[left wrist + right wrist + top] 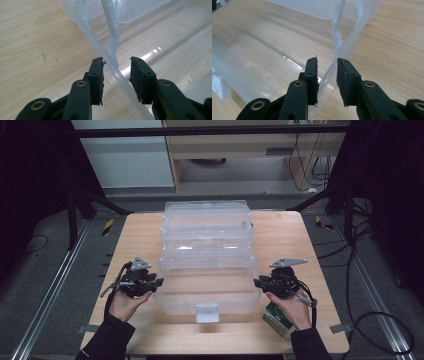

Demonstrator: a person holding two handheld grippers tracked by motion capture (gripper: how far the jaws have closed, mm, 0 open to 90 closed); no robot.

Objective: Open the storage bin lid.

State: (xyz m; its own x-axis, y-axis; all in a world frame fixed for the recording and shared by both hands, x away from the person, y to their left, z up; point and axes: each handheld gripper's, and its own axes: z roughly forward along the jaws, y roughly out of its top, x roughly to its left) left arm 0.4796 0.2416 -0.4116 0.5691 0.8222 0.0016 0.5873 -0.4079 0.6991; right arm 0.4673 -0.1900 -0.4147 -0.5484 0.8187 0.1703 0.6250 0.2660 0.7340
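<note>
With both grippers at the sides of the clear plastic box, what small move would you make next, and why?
Probably close both sets of jaws on the rim. The left gripper straddles the left side wall of the clear plastic storage box, and the right gripper straddles the right wall, but gaps show beside the pads on each, so neither seems to grip yet.

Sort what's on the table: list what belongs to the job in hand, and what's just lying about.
In the job:
- clear plastic box, open, empty
- its raised lid
- left gripper, jaws astride the box's left rim
- right gripper, jaws astride the right rim

Lying about:
- green and white carton under the right hand, near the table edge
</note>
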